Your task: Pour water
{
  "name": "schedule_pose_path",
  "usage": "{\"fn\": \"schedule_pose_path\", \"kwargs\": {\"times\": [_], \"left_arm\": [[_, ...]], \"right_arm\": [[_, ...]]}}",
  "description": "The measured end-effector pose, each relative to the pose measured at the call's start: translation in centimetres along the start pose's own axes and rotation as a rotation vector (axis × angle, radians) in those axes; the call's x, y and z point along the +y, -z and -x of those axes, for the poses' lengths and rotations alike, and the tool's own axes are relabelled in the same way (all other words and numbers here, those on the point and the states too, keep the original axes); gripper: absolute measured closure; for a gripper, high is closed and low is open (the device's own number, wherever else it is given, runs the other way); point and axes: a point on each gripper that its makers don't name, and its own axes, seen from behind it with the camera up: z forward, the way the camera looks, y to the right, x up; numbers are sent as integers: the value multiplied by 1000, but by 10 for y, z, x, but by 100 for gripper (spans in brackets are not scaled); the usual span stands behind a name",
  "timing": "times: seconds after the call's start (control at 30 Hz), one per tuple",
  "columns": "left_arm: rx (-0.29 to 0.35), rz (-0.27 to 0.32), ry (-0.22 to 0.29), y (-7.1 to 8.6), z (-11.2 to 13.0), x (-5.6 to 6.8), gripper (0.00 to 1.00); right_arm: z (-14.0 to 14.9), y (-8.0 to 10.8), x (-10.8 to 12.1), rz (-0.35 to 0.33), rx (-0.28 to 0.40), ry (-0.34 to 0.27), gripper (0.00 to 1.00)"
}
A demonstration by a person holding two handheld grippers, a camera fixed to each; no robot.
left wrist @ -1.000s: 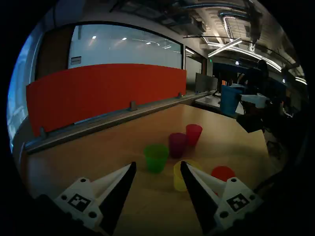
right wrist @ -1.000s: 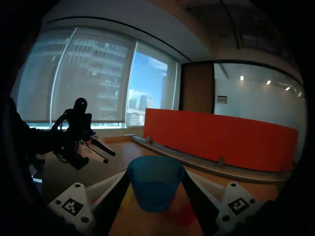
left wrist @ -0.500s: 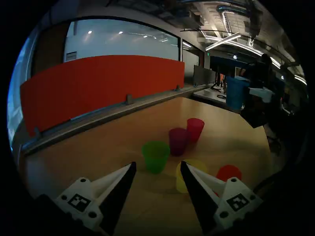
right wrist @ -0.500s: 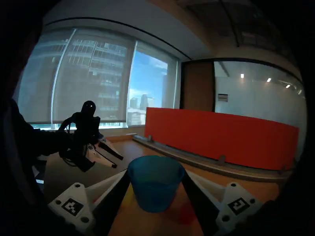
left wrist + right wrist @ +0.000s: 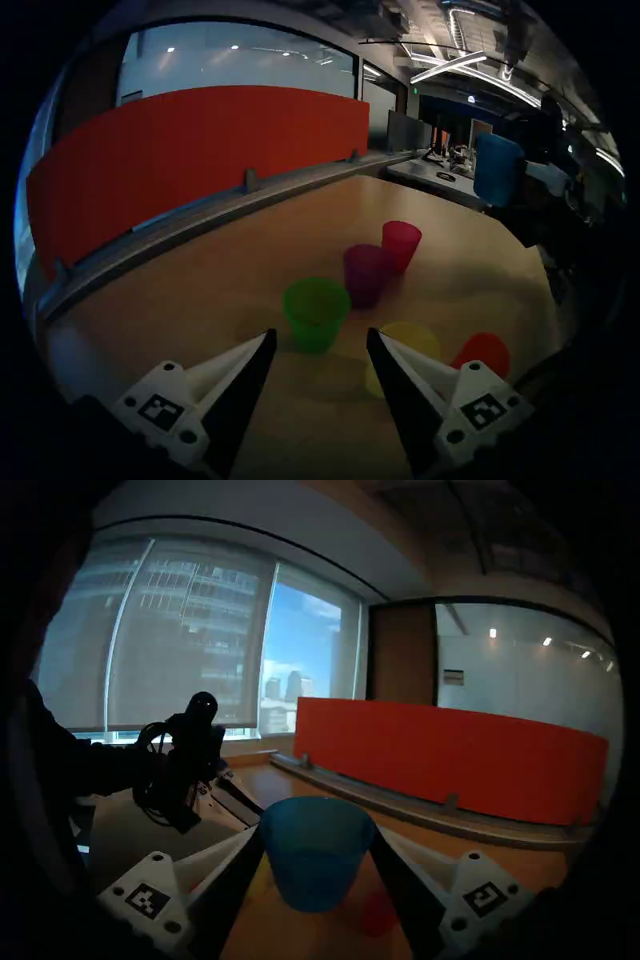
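Observation:
My right gripper point(image 5: 316, 832) is shut on a blue cup point(image 5: 318, 864) with water in its lower part, held upright above the wooden table point(image 5: 320, 936). In the left gripper view the blue cup point(image 5: 498, 168) hangs at the far right, above the table. My left gripper point(image 5: 320, 333) is open and low over the table, just short of a green cup point(image 5: 316, 312). Behind the green cup stand a purple cup point(image 5: 368, 274) and a pink cup point(image 5: 400, 244). A yellow cup point(image 5: 412, 340) and an orange cup point(image 5: 482, 354) sit beside my right finger.
A red divider panel point(image 5: 200, 152) on a metal rail runs along the table's far edge point(image 5: 240, 216). In the right gripper view the left gripper point(image 5: 240, 800) and a sleeve point(image 5: 96, 772) are on the left, with large windows point(image 5: 184, 664) behind.
My left gripper has moved forward toward the cups, which now sit lower and larger in its view. In the right gripper view it has shifted rightward. The blue cup stays gripped.

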Motion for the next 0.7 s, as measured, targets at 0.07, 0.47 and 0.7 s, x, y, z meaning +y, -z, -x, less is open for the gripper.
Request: {"fn": "schedule_pose_path", "kwargs": {"times": [0.07,0.47,0.7], "left_arm": [[-12,5,-3,-6,0,0,17],[-85,25,-32,-40,7,-2,17],[-122,28,-35,-57,12,-8,17]], "right_arm": [[1,0,2,3,-2,-2,8],[1,-2,5,8,-14,4,8],[4,-5,8,10,-21,3,8]]}}
